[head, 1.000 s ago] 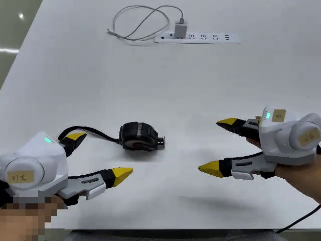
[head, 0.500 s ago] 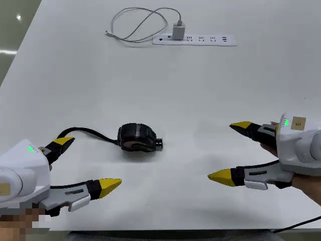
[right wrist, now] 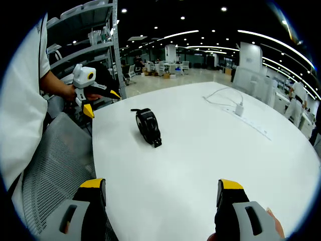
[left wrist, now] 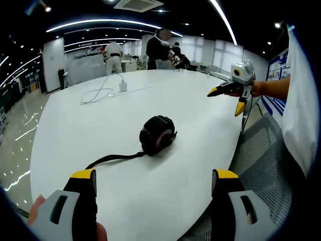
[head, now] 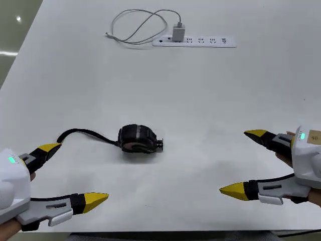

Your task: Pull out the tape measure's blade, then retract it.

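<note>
A black tape measure [head: 137, 139] lies on the white table [head: 200, 90], its blade fully inside and a black wrist strap [head: 80, 133] trailing to the left; it also sits mid-table in the left gripper view [left wrist: 157, 134] and the right gripper view [right wrist: 148, 126]. My left gripper [head: 72, 173] hangs open at the near left edge, well short of the tape measure. At the near right edge my right gripper [head: 244, 163] is open too, with nothing between its yellow-tipped fingers. Each one appears in the other's view: the right gripper [left wrist: 226, 99] and the left gripper [right wrist: 103, 103].
A white power strip [head: 194, 40] with a plugged-in charger and a looped white cable [head: 138, 25] lies at the far side of the table. A grey mesh chair [right wrist: 55, 165] stands by the near edge. People stand in the background [left wrist: 160, 47].
Both grippers have drawn back and outward from the tape measure, the left toward the near left corner, the right toward the right edge. The tape measure has stayed put.
</note>
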